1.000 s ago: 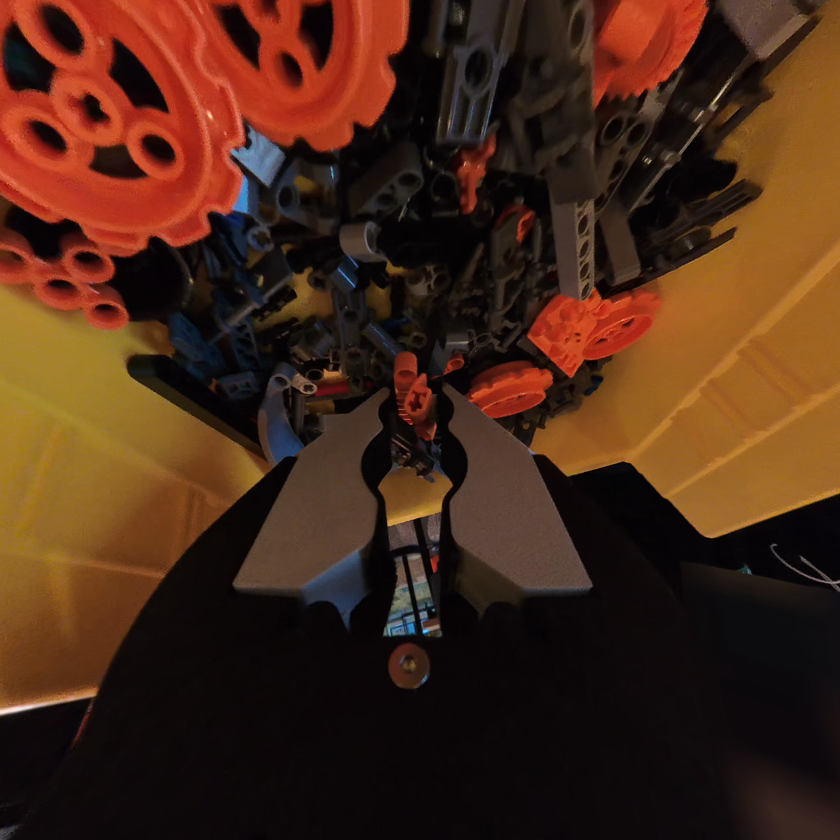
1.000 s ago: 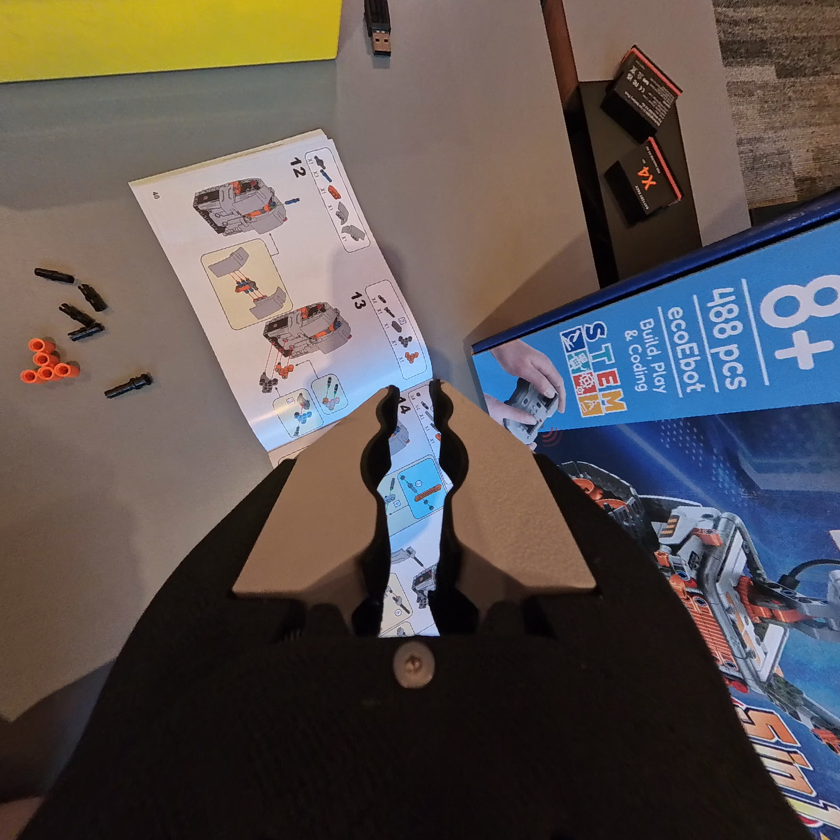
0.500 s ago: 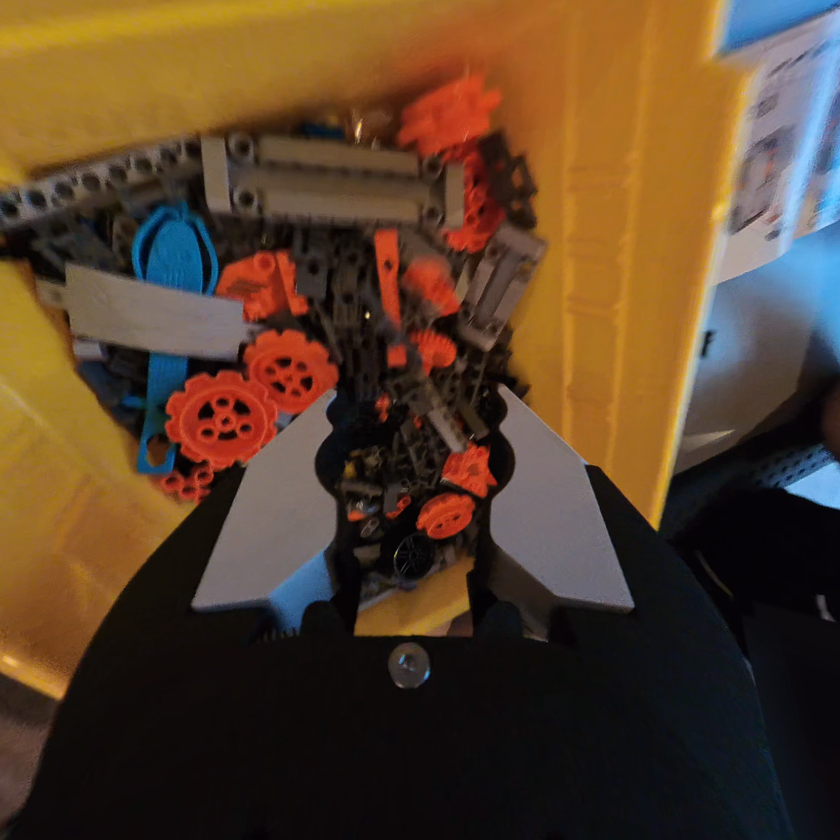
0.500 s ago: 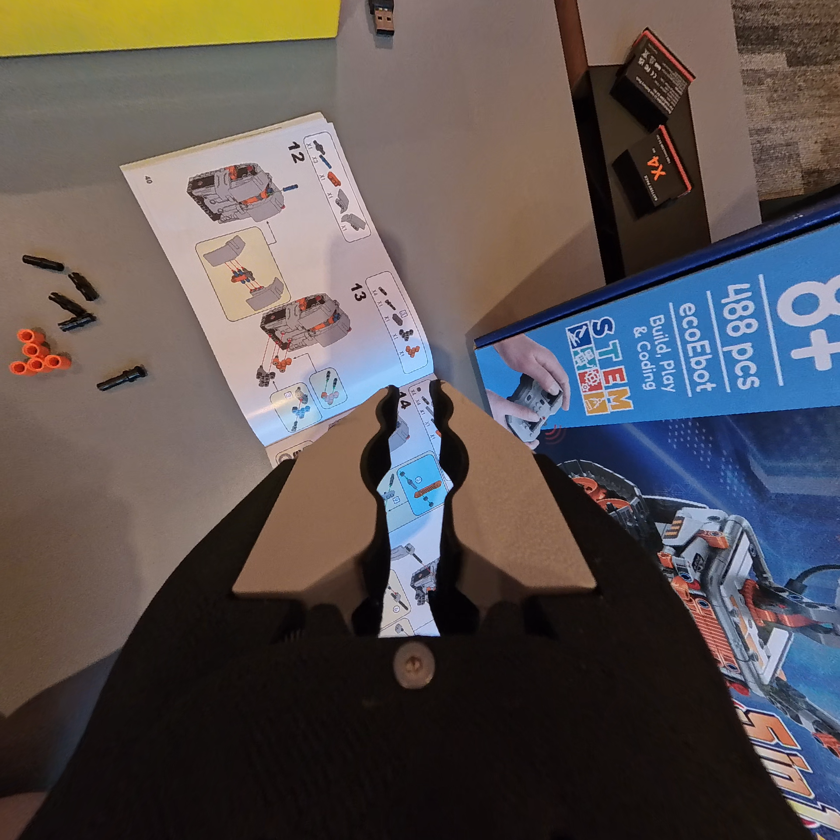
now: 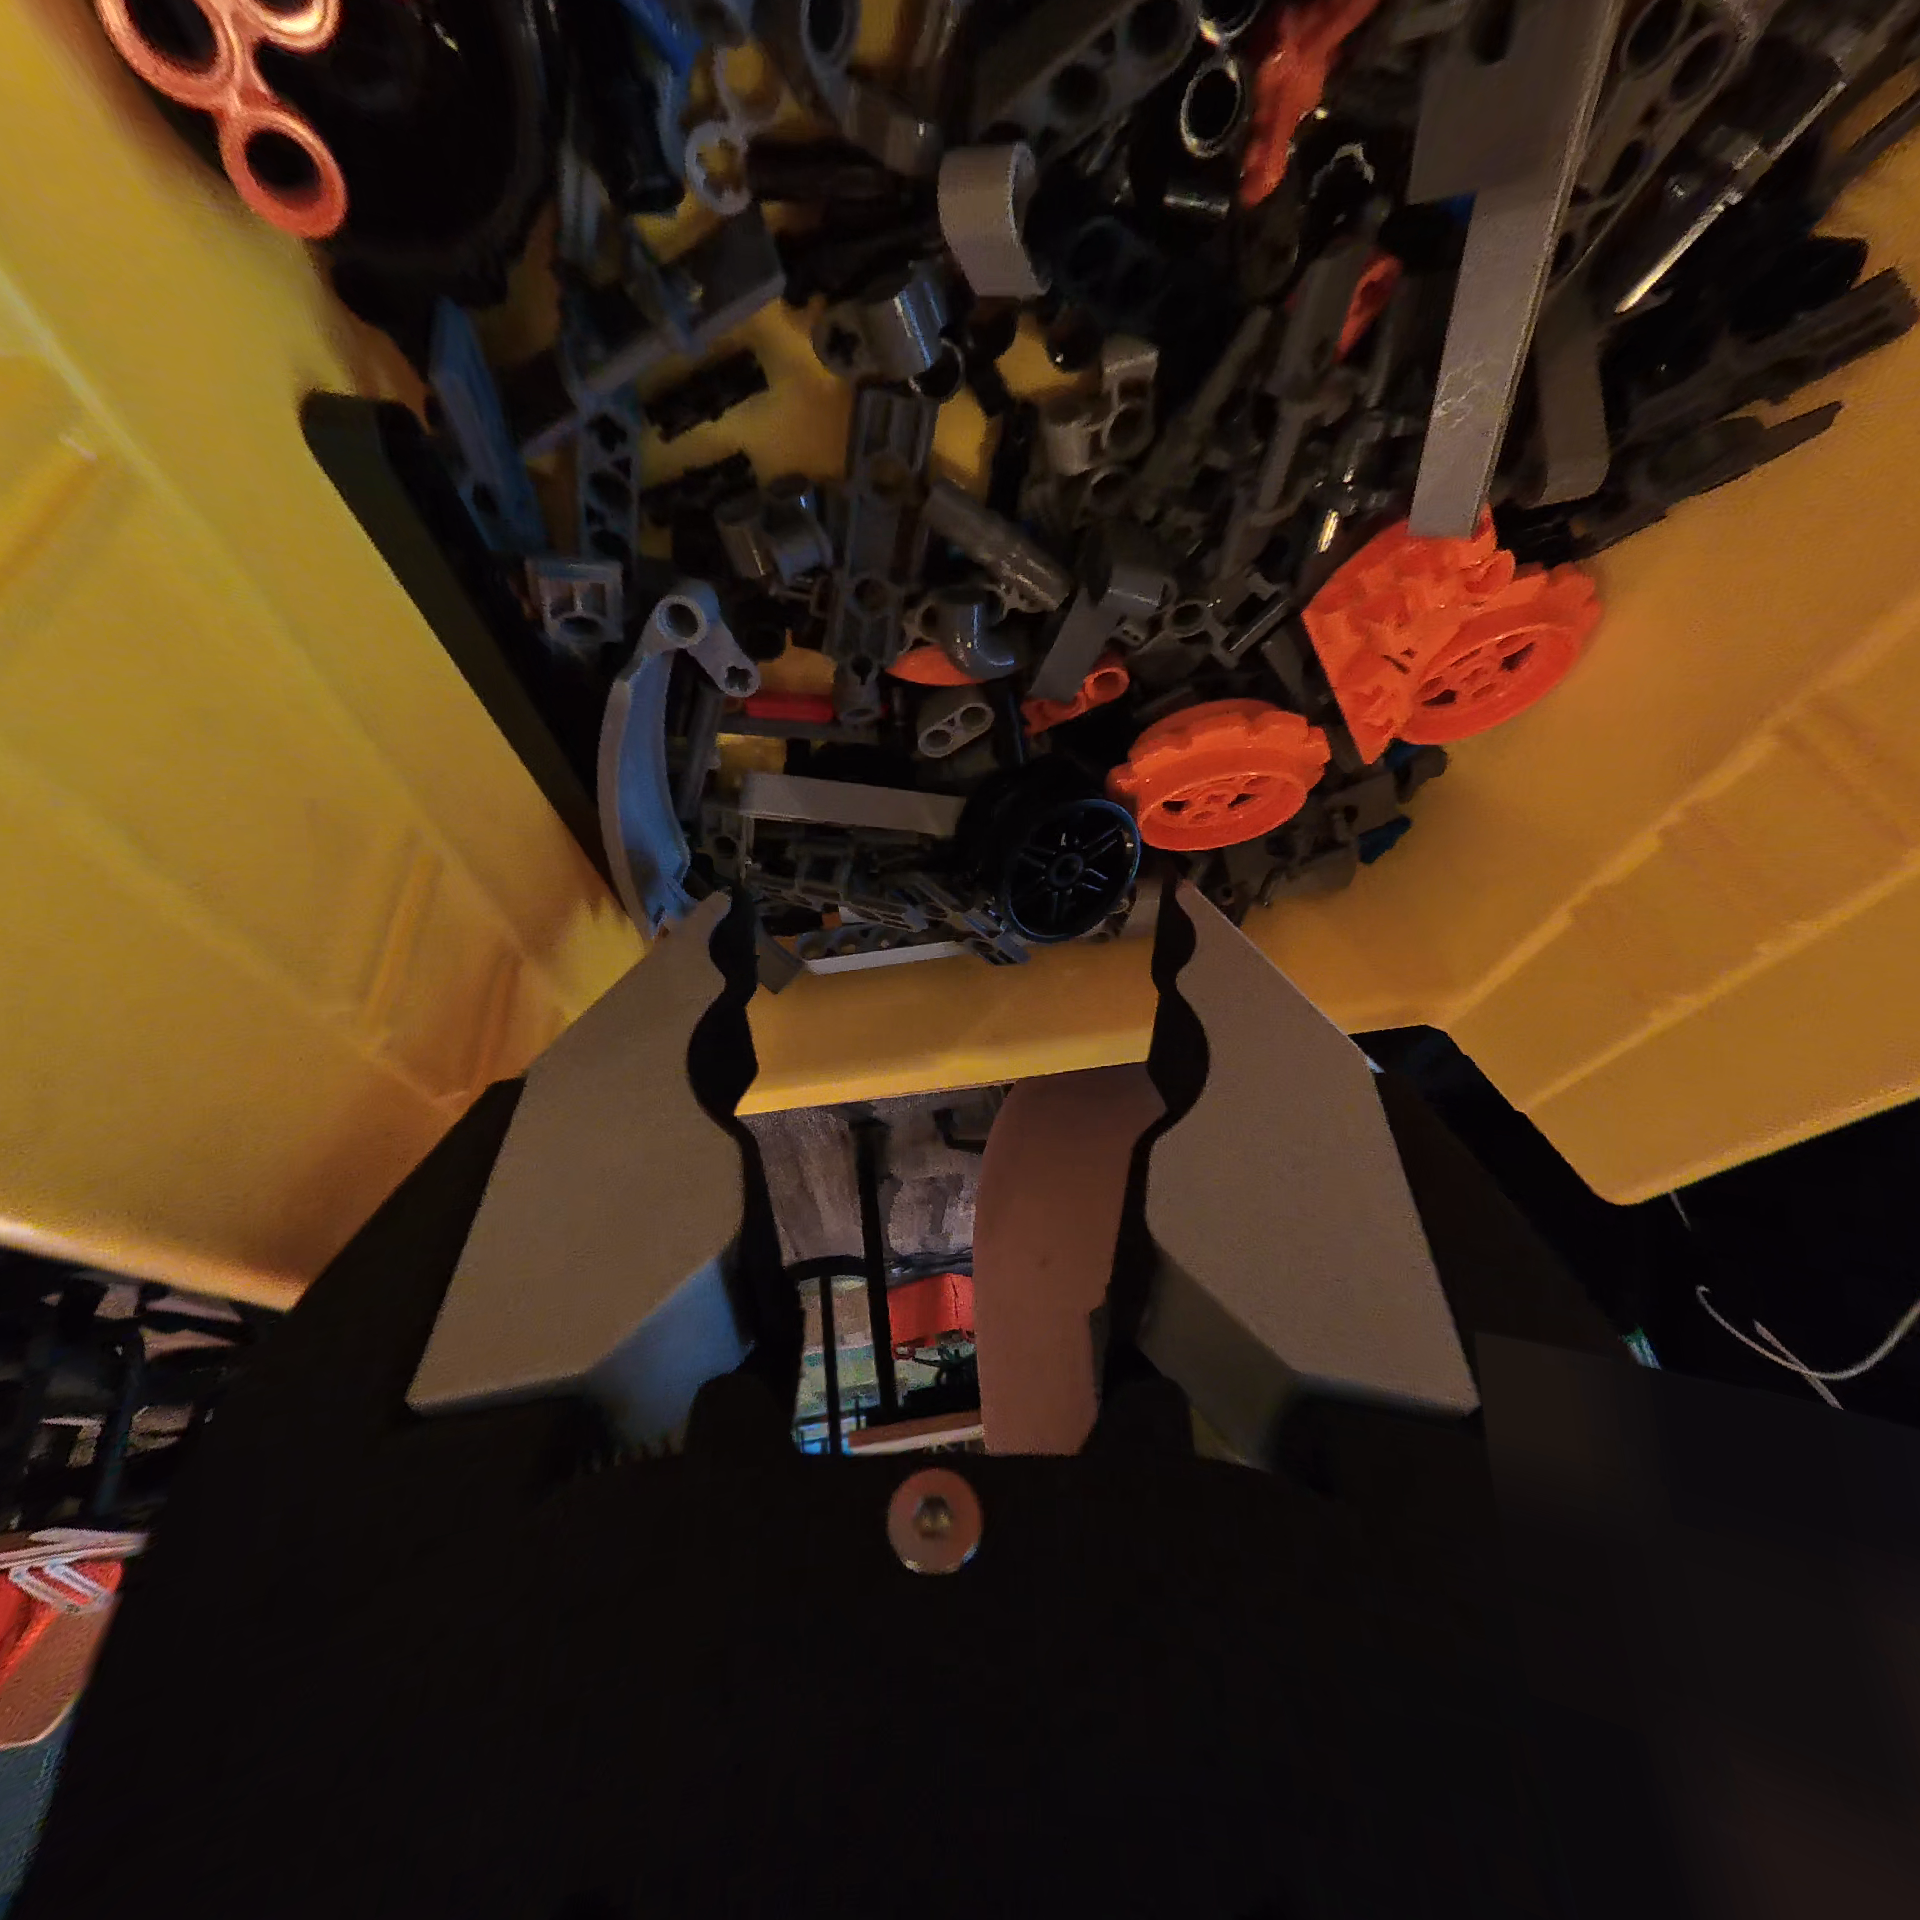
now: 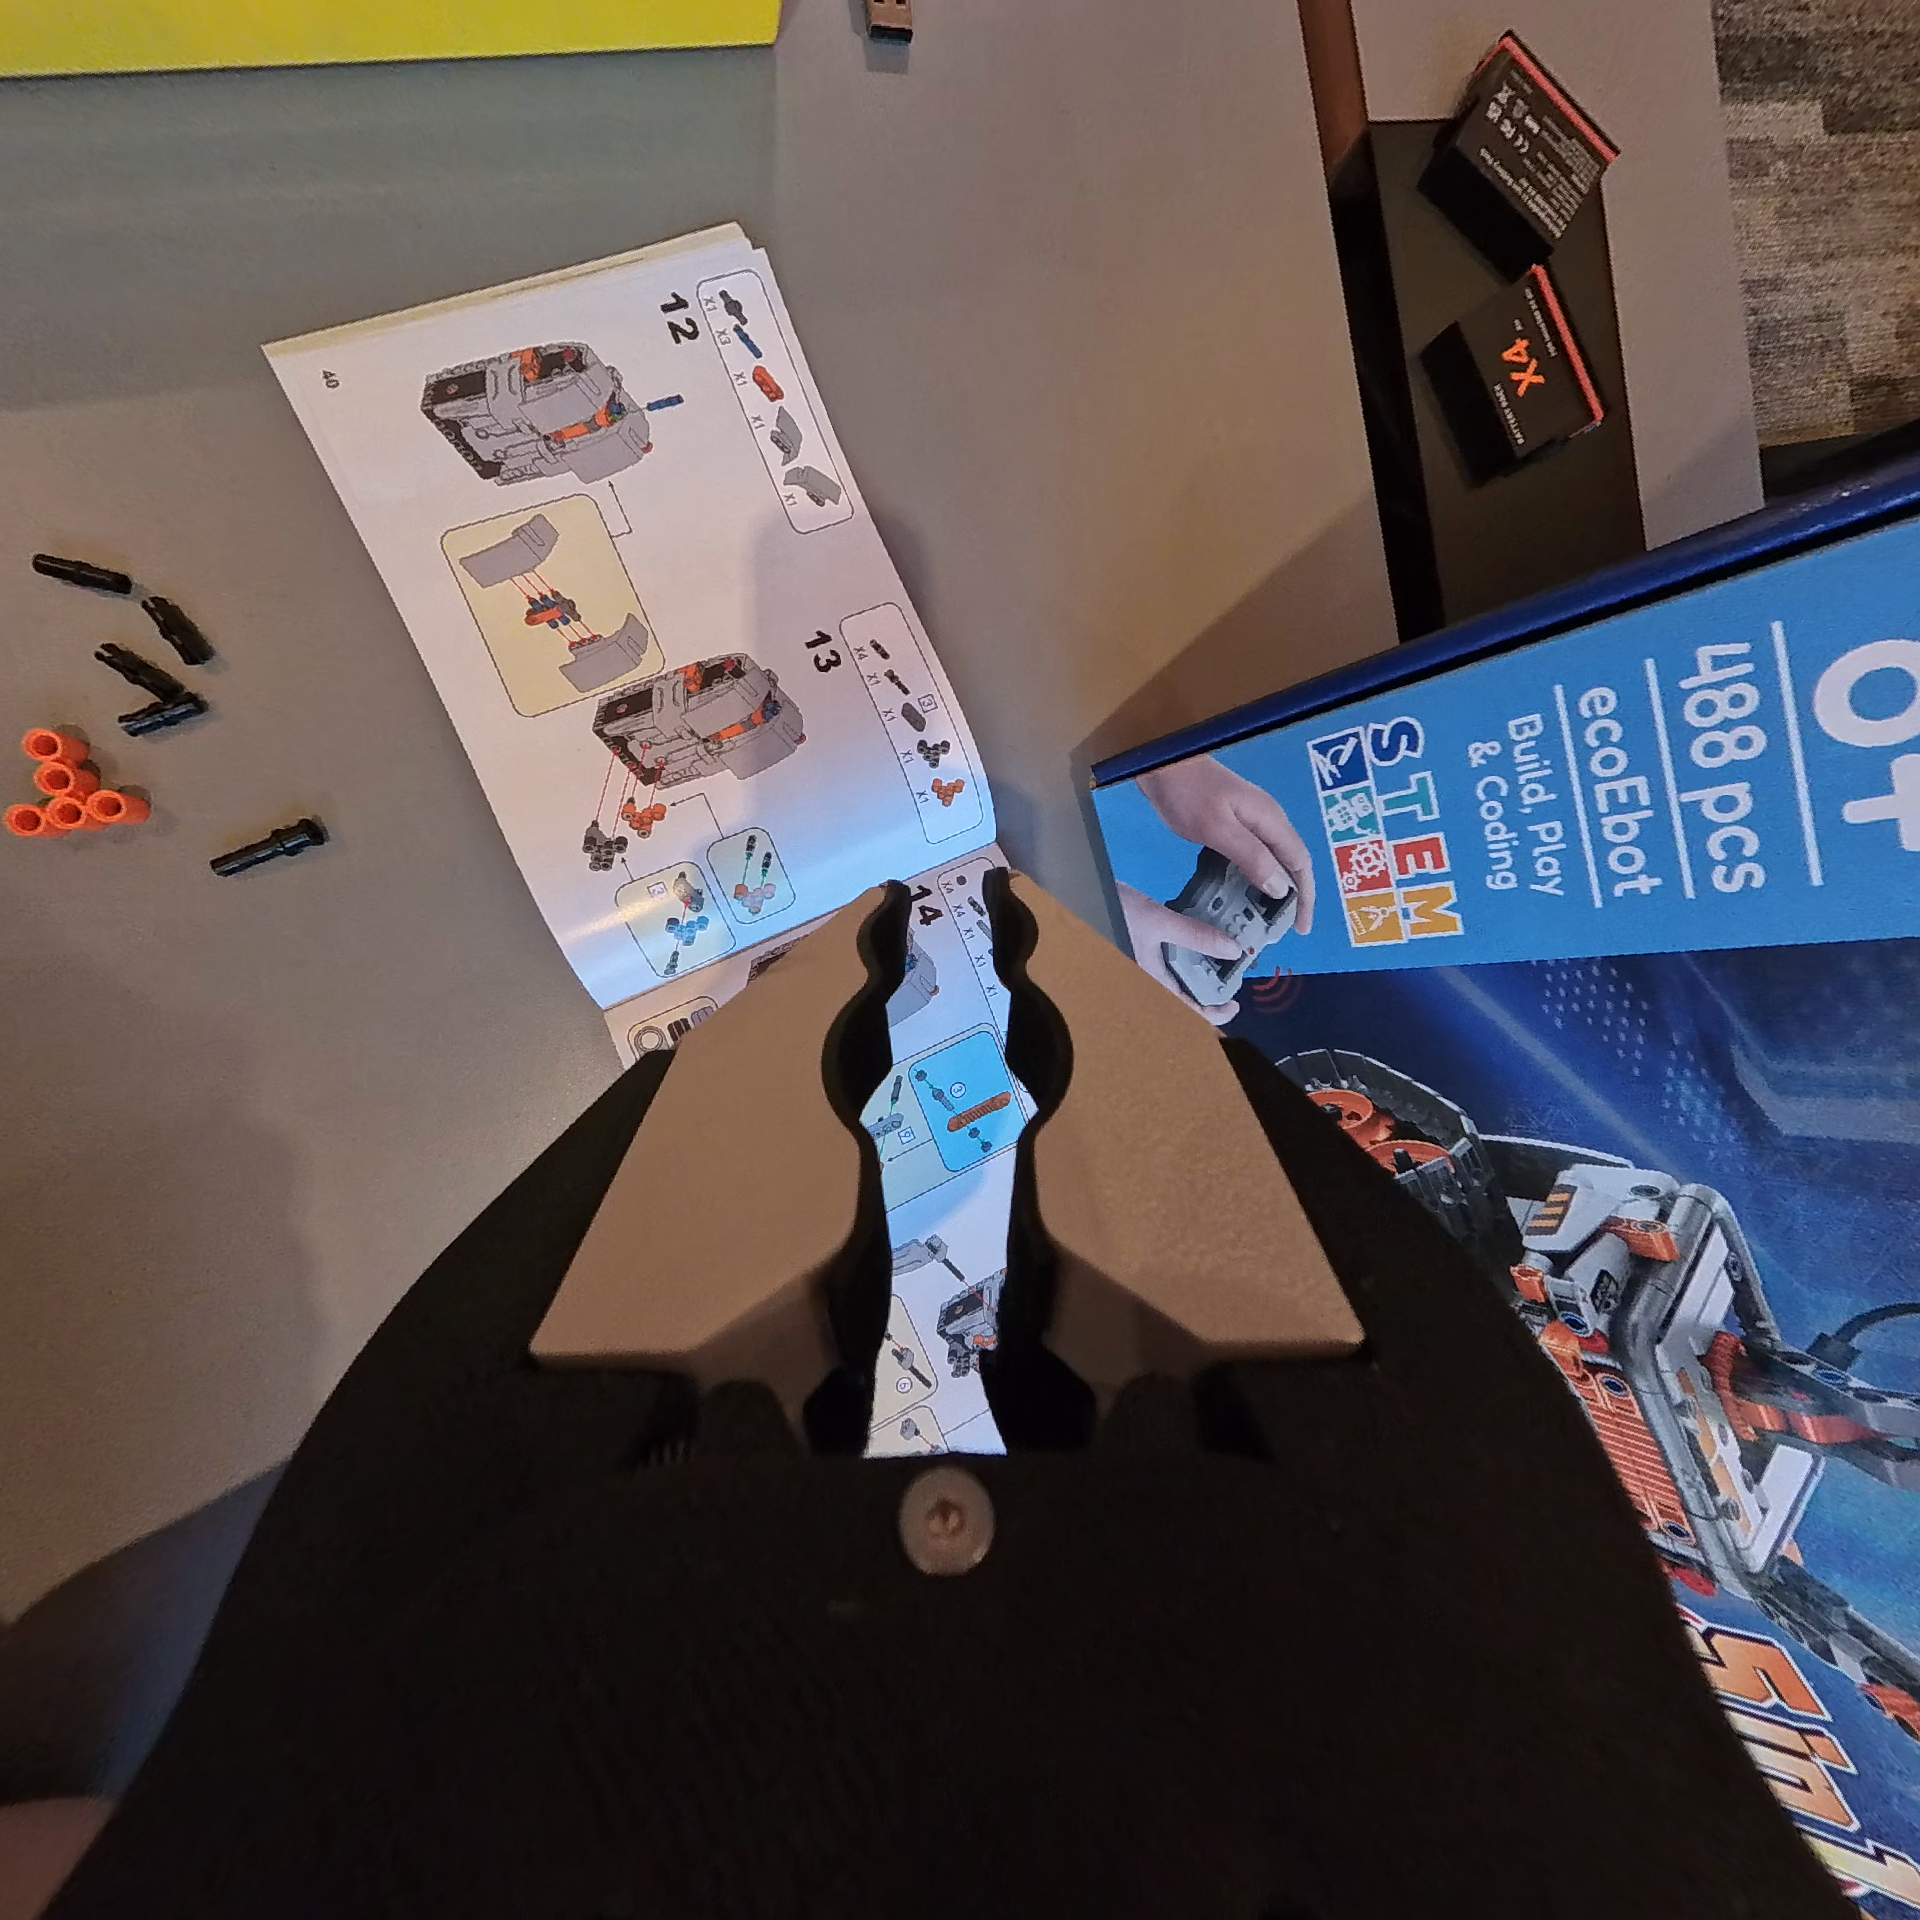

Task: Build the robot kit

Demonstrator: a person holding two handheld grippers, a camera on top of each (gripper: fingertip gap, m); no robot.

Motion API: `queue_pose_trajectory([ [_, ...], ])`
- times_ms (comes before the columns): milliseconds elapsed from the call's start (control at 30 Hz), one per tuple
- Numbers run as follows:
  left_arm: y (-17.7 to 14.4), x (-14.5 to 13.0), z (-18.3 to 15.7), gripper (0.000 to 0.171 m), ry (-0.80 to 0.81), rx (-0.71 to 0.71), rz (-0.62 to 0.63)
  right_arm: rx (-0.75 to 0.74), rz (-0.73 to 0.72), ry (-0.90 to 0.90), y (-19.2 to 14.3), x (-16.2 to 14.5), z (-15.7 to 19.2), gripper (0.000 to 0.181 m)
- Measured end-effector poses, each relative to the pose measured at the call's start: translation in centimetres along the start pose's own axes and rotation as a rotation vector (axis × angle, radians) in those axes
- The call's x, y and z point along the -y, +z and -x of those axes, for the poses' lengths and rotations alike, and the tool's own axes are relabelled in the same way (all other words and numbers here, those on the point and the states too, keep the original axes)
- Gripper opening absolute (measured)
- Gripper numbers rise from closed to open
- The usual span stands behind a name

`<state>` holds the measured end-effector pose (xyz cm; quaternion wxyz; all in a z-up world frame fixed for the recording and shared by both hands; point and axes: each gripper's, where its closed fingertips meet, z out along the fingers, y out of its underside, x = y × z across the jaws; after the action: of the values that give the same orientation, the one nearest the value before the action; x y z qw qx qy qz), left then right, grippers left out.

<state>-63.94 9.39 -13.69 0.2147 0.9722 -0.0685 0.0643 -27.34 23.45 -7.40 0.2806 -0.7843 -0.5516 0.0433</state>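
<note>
My left gripper is open and empty. It hangs over the near corner of a yellow bin that holds a heap of grey, black and orange building parts. A small black wheel and an orange gear lie just beyond its fingertips. A grey curved piece lies by the left finger. My right gripper is empty, its jaws nearly together with a narrow gap. It hovers over an open instruction booklet on the grey table.
A blue product box lies to the right of the booklet. Several black pins and an orange connector lie on the table at the left. Two black packs sit on a dark stand at the back right. The yellow bin's edge shows at the top left. One gripper's finger ends stand about 40 cm off the other's.
A second ago my left gripper was shut on a small orange part; now its jaws are wide open and empty, after swinging about over the bin. The right gripper has barely shifted.
</note>
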Motion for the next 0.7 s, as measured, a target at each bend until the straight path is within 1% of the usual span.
queue_pose_trajectory([
  [67, 0.2, 0.1, -0.2, 0.073, 0.015, -0.007, 0.009, 0.001, 0.004, 0.001, 0.0, -0.1, 0.0, 0.015],
  [167, 0.8, -0.3, -0.4, 0.060, 0.008, -0.027, 0.057, 0.003, 0.009, -0.004, 0.1, -0.2, 0.0, 0.015],
  [267, 1.0, -0.2, -0.3, 0.055, -0.020, -0.052, 0.064, 0.003, 0.007, -0.008, 0.0, -0.2, 0.1, 0.015],
  [300, 1.0, -0.3, -0.1, 0.050, -0.023, -0.049, 0.066, 0.004, 0.006, -0.010, 0.0, -0.2, 0.1, 0.015],
  [367, 1.1, -0.5, -0.4, 0.022, -0.014, -0.080, 0.077, 0.005, 0.002, -0.012, -0.1, -0.1, 0.1, 0.015],
  [467, 1.1, -0.6, -0.6, 0.018, 0.005, -0.082, 0.089, 0.008, 0.004, -0.013, 0.0, -0.1, 0.2, 0.015],
  [567, 0.9, -0.2, -0.7, 0.006, 0.054, -0.064, 0.085, 0.012, 0.016, -0.023, 0.1, -0.2, 0.4, 0.015],
  [700, 0.4, 0.9, -0.8, 0.005, 0.117, -0.034, 0.046, 0.014, 0.018, -0.030, 0.2, -0.2, 0.5, 0.015],
])
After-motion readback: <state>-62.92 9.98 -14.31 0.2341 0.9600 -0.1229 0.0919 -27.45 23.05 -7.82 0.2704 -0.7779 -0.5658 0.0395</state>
